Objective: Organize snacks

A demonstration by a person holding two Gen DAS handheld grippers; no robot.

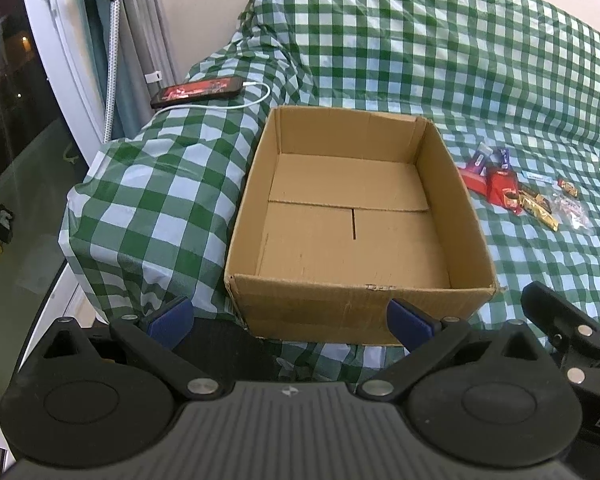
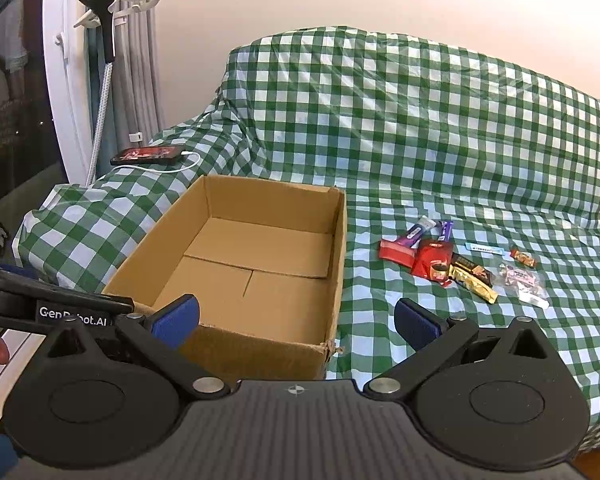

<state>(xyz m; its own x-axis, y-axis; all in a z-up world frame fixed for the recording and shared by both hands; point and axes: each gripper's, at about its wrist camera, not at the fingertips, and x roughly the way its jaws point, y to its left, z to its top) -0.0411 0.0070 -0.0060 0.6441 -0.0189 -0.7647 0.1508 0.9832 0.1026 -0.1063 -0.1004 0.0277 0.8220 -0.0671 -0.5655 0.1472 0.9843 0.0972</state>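
Note:
An open, empty cardboard box point(image 1: 356, 216) point(image 2: 244, 268) sits on the green checked cover. To its right lies a small pile of snack packets point(image 1: 516, 188) point(image 2: 452, 262): red packs, purple bars, gold bars and a clear bag. My left gripper point(image 1: 290, 316) is open and empty, just in front of the box's near wall. My right gripper point(image 2: 296, 320) is open and empty, in front of the box's near right corner, well short of the snacks.
A phone point(image 1: 198, 91) point(image 2: 148, 155) with a white charging cable lies on the cover behind the box at left. A garment steamer hose point(image 2: 100, 116), curtain and window stand at far left. The covered backrest point(image 2: 420, 112) rises behind.

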